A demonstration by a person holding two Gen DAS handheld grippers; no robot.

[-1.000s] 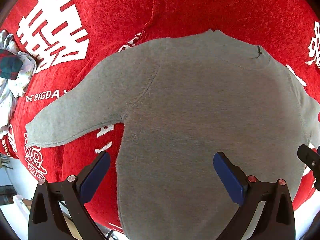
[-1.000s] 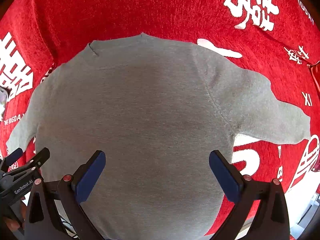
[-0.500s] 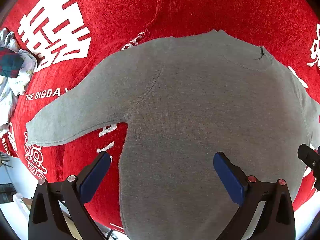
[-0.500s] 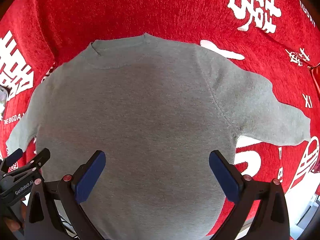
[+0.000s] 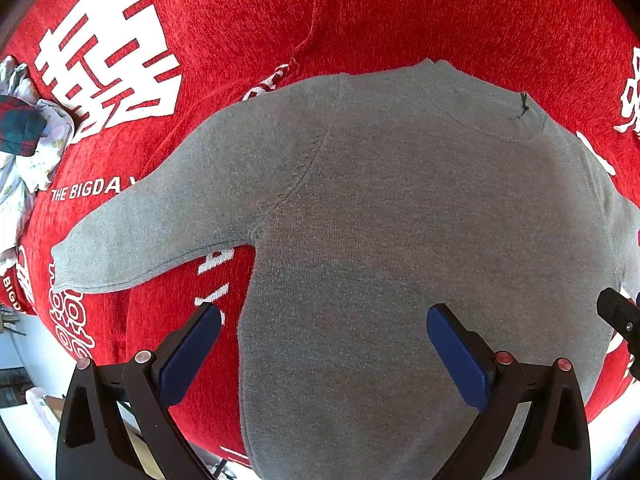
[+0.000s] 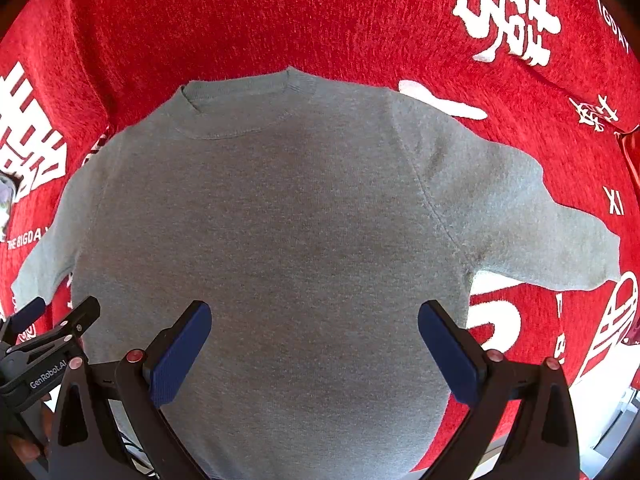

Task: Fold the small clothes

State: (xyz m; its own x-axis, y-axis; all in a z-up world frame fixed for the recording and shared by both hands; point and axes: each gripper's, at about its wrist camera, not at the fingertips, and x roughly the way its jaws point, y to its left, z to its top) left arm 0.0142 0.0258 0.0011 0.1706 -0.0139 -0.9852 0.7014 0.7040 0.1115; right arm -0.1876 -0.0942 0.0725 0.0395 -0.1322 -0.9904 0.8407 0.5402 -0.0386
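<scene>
Sweater (image 5: 400, 240) was laid out flat on the red cloth (image 5: 440, 12), both grippers hanging over its hem with their blue pads wide apart.

Grey knit, crew neck up at 12 o'clock, and it filled most of both wrist views. In the left view one sleeve (image 5: 160, 224) ran out toward 9 o'clock, cuff resting on the red cloth with its white lettering, and a little pile of patterned clothes (image 5: 24, 148) sat well off past it at the 9 o'clock edge. In the right view the other sleeve (image 6: 532, 216) pointed to 3 o'clock. The left gripper (image 5: 324, 344) was spread, gripping nothing, its 9 o'clock finger over the cloth just beside the sweater's side edge. The right gripper (image 6: 314, 344) was the same deal, fingers spread over the body, nothing pinched.
</scene>
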